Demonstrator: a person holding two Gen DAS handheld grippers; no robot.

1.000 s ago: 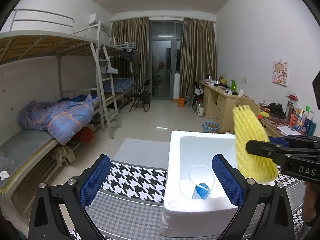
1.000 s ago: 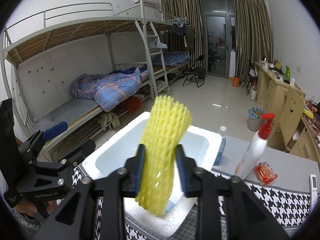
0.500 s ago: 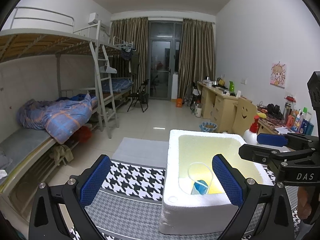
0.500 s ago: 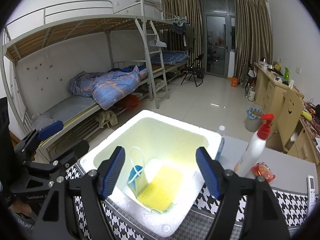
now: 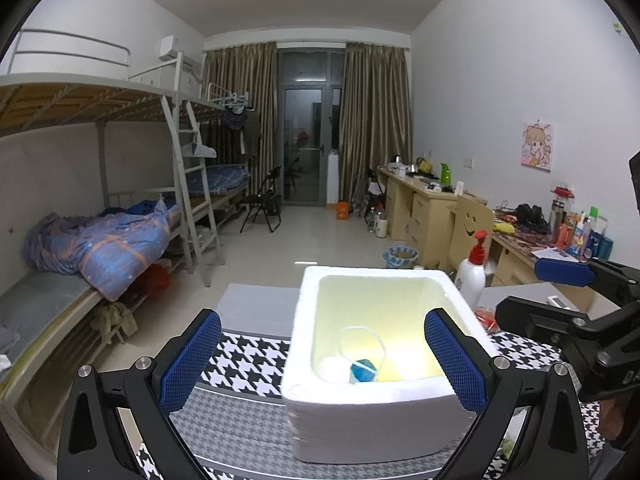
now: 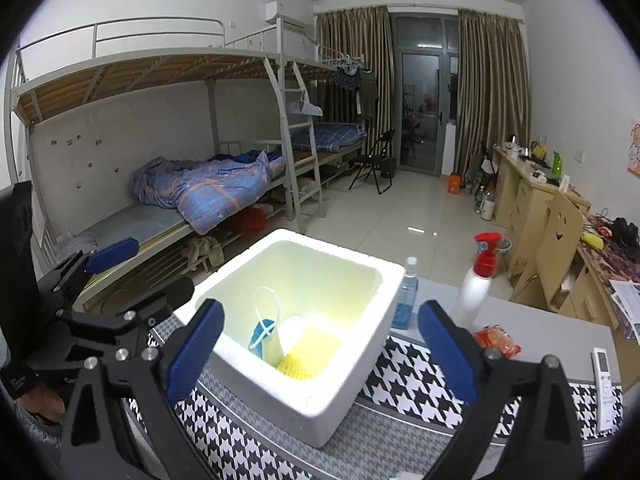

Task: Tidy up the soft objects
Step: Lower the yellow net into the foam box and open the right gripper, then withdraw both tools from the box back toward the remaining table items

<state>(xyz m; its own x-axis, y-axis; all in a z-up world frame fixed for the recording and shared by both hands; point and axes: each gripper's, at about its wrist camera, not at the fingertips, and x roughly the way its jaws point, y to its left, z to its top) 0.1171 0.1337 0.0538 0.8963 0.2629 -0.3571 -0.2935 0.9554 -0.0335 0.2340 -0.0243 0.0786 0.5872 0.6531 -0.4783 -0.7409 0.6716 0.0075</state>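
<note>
A white foam box stands on the houndstooth table. Inside it lie a yellow foam net sleeve, a blue face mask with white loops and something white. My left gripper is open and empty, just in front of the box. My right gripper is open and empty above the box's near rim; its arm shows at the right of the left wrist view.
A white pump bottle with a red top, a blue liquid bottle, a red snack packet and a white remote lie right of the box. Bunk beds stand left, desks right.
My right gripper opened and let the yellow foam net sleeve drop into the box, then drew back to the right. My left gripper stayed open and hardly moved.
</note>
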